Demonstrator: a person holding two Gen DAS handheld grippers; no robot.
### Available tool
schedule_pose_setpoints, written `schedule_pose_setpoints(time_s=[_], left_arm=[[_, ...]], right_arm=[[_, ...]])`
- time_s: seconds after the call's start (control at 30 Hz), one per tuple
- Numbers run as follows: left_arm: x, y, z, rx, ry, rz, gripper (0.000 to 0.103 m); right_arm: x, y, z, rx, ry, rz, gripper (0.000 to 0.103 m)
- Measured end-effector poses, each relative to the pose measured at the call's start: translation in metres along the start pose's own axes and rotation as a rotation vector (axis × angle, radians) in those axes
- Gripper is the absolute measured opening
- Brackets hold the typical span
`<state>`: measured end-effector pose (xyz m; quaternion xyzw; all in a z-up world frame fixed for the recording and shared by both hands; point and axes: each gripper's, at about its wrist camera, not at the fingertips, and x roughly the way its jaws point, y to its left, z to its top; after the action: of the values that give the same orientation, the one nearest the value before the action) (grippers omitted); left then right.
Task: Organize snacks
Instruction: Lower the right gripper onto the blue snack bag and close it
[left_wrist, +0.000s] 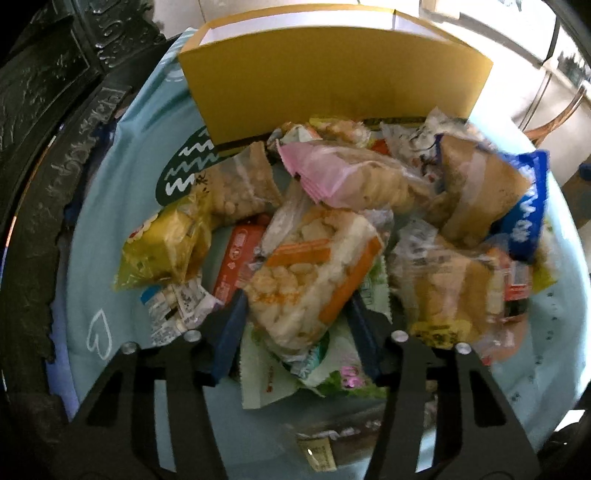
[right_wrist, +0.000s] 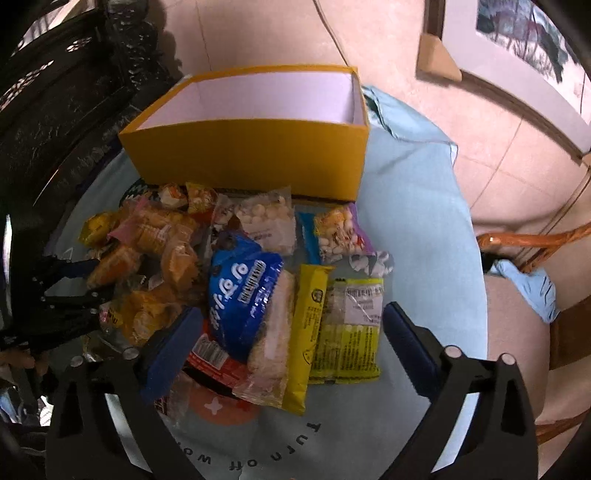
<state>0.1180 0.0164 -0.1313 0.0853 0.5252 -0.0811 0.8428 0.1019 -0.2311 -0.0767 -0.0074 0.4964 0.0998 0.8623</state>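
Observation:
A heap of snack packets lies on a round table with a light blue cloth (right_wrist: 417, 229). Behind it stands an open yellow box (right_wrist: 255, 155), empty inside; it also shows in the left wrist view (left_wrist: 332, 85). My left gripper (left_wrist: 295, 314) straddles a clear packet with orange stripes (left_wrist: 314, 273), its blue pads at the packet's sides; it shows at the left of the right wrist view (right_wrist: 79, 284). My right gripper (right_wrist: 291, 332) is open wide above a blue packet (right_wrist: 240, 295), a pale cracker packet (right_wrist: 273, 332) and a yellow packet (right_wrist: 306, 328).
A dark carved cabinet (left_wrist: 40, 122) stands left of the table. A wicker chair (right_wrist: 535, 243) with a blue cloth sits to the right on the tiled floor. A pink packet (left_wrist: 332, 173) and a yellow-green packet (right_wrist: 351, 328) lie in the heap.

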Motion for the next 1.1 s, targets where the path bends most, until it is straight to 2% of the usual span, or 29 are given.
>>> schedule_pose_setpoints(time_s=[0.07,0.23,0.27,0.3,0.37,0.4,0.43,0.5,0.6,0.63,0.73,0.83,0.9,1.0,1.03,1.1], left_arm=[[-0.012,0.006,0.0,-0.04,-0.017,-0.062,0.053],[-0.038,0.011,-0.002,-0.07,-0.058,-0.088,0.051],[-0.042,0.011,-0.002,-0.072,-0.062,-0.095,0.047],[-0.046,0.012,-0.003,-0.069,-0.064,-0.105,0.032],[-0.051,0.014,-0.001,-0.078,-0.059,-0.137,0.031],[-0.052,0.016,-0.001,-0.087,-0.062,-0.144,0.031],[-0.052,0.017,0.0,-0.089,-0.063,-0.138,0.031],[-0.048,0.021,-0.001,-0.1,-0.058,-0.138,0.031],[-0.041,0.021,-0.002,-0.11,-0.055,-0.148,0.031],[-0.04,0.021,0.0,-0.108,-0.06,-0.147,0.031],[-0.033,0.018,0.003,-0.104,-0.049,-0.147,0.032],[-0.025,0.013,0.006,-0.096,-0.035,-0.135,0.035],[-0.025,0.01,0.009,-0.094,-0.048,-0.134,0.053],[-0.025,0.003,0.015,-0.075,-0.075,-0.137,0.054],[-0.022,0.001,0.018,-0.073,-0.075,-0.143,0.051],[-0.02,-0.003,0.023,-0.06,-0.078,-0.128,0.024]], right_arm=[[0.004,-0.005,-0.002,0.024,0.027,0.017,0.093],[0.013,0.0,-0.003,0.036,0.051,0.025,0.088],[0.015,0.005,-0.002,0.028,0.048,0.03,0.088],[0.016,0.01,0.0,0.018,0.044,0.03,0.088],[0.022,0.021,0.003,-0.005,0.042,0.023,0.084],[0.028,0.024,0.005,-0.013,0.048,0.01,0.08],[0.035,0.026,0.006,-0.016,0.058,0.001,0.066],[0.051,0.029,0.011,0.002,0.08,0.022,0.052],[0.06,0.04,0.018,-0.029,0.071,0.023,0.051],[0.065,0.046,0.019,-0.056,0.078,0.024,0.045],[0.074,0.057,0.022,-0.083,0.093,0.03,0.035],[0.071,0.062,0.023,-0.096,0.093,0.045,0.03],[0.068,0.057,0.022,-0.088,0.094,0.068,0.03],[0.063,0.05,0.019,-0.052,0.093,0.08,0.029],[0.06,0.047,0.018,-0.029,0.086,0.084,0.029],[0.055,0.043,0.019,-0.011,0.078,0.085,0.029]])
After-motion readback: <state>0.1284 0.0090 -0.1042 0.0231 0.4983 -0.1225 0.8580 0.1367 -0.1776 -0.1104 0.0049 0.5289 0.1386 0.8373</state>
